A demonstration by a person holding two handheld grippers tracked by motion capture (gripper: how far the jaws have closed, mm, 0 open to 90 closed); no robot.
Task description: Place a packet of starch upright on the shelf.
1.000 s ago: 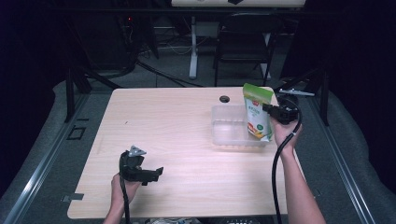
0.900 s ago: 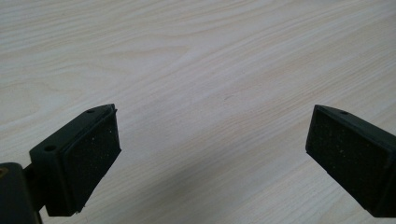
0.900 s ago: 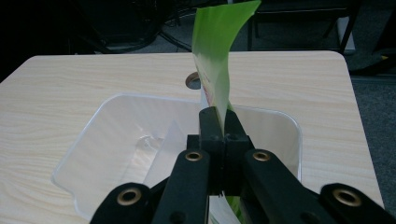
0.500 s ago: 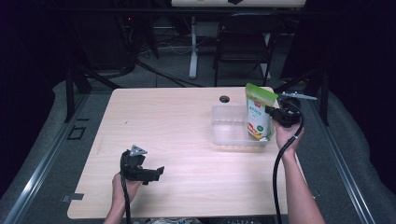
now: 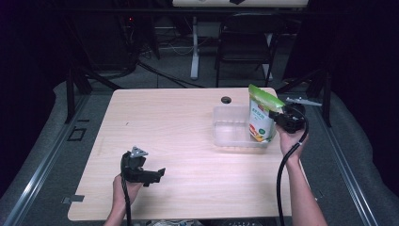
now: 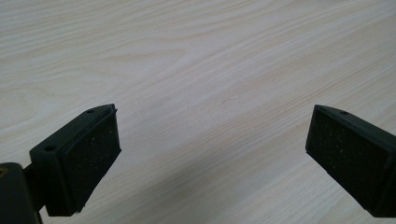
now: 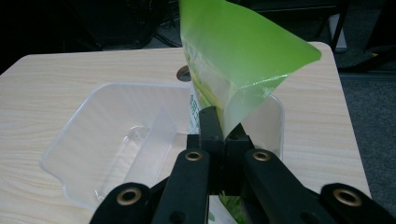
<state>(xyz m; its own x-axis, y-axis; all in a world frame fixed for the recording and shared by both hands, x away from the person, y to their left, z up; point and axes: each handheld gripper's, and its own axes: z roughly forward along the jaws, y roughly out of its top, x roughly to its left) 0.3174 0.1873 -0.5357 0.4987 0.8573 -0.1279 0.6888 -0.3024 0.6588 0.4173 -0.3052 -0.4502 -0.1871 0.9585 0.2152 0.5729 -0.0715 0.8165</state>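
A green snack pouch (image 5: 261, 117) stands upright at the right end of a clear plastic container (image 5: 230, 136) on a light wooden table (image 5: 179, 122), its lower part, printed white with fruit colours, against the container's right wall. The right gripper (image 5: 281, 118), held in a person's right hand (image 5: 291, 139) at the table's right edge, is clamped on the pouch's side; in the right gripper view the 2 black jaws meet tight on the pouch (image 7: 233, 60), whose translucent green top flares up and to the right above them. Beyond the jaws in that view lies the container (image 7: 93, 140), a thin clear divider rising from its floor, and a small round hole (image 7: 183, 72) in the tabletop just behind it.

Well apart, near the table's front left, the left gripper (image 5: 157, 175) sits low over bare wood in the person's left hand (image 5: 123, 188). In the left gripper view its 2 padded jaws are spread wide with nothing between them, only the wood grain (image 6: 196, 70) beneath.

A black chair (image 5: 247, 37) stands beyond the table's far edge.
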